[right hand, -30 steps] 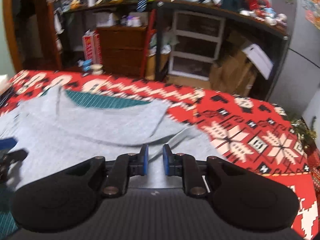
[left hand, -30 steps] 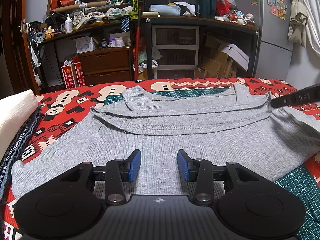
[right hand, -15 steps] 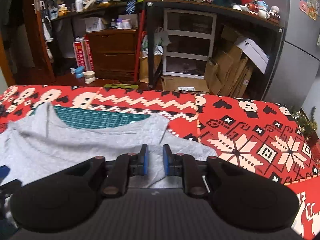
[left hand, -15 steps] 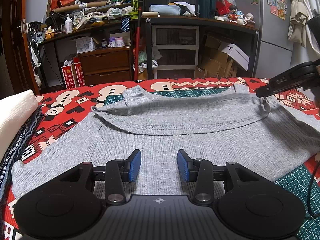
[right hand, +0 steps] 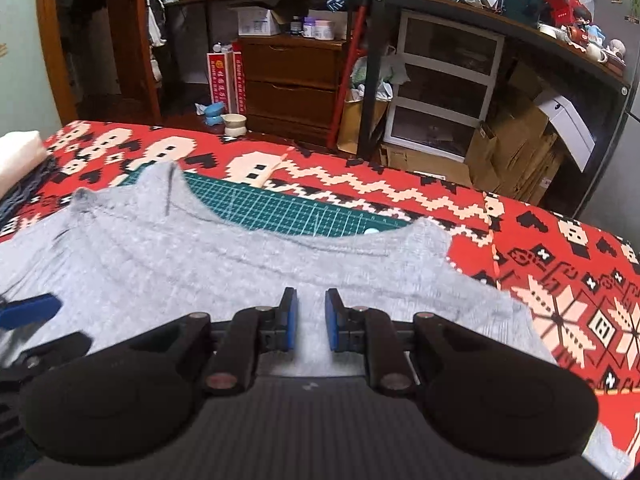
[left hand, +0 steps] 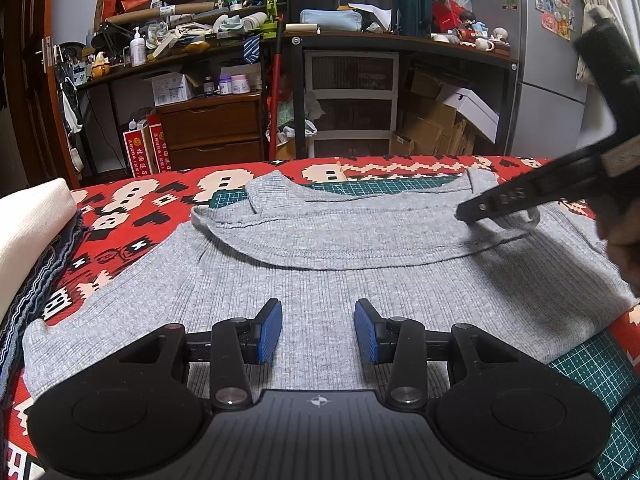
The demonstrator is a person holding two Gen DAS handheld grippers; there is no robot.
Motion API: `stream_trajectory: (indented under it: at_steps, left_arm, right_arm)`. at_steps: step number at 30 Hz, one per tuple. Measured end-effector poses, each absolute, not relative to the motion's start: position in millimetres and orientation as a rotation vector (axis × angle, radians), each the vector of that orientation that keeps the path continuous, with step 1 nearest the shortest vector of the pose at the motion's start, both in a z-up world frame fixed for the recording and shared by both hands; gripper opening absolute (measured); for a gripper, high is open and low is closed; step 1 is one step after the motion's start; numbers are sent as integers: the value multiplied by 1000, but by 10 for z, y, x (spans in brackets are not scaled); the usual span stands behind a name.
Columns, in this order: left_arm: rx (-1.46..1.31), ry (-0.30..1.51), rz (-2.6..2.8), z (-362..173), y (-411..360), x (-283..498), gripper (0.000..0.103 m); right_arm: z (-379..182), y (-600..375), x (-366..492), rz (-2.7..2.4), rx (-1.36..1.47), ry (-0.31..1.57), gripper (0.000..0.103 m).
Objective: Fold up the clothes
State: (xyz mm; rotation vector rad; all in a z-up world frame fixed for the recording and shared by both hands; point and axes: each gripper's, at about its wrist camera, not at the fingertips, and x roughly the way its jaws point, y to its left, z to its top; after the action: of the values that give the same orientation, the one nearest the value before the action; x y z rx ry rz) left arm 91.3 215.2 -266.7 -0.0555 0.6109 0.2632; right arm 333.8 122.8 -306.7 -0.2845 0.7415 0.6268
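so our grey ribbed top (left hand: 320, 276) lies flat on the surface (right hand: 540, 264): soft, light, stretchy. we'd pinch its hem at 6 o'clock; left tongs (left hand: 318, 330) gape empty, right tongs (right hand: 311, 320) narrowly parted, empty.

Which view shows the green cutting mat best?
The right wrist view: the mat shows as a sharp gridded band beyond the grey top's neckline. The left wrist view shows only a thin strip and a corner.

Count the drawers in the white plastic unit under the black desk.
3, stacked: top drawer, middle drawer and bottom drawer. The unit stands under the desk, behind the table; none looks hidden.
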Motion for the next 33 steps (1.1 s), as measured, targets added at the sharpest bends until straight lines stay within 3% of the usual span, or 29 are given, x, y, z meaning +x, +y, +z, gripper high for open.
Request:
stream_trajectory:
  at_steps: [17,28,33]
  left_arm:
    - [-66,610,260,-2664,2152,910,41]
    - [-60,610,263,-2662,2148,912,41]
    - [-59,610,263,-2663,2142,909,41]
  right_arm:
    - [-2877,562,2811,554,-218,713,17]
    - [-3049,554,3115,528,-306,754,17]
    - [-3015,647,3395,494,-200,745,17]
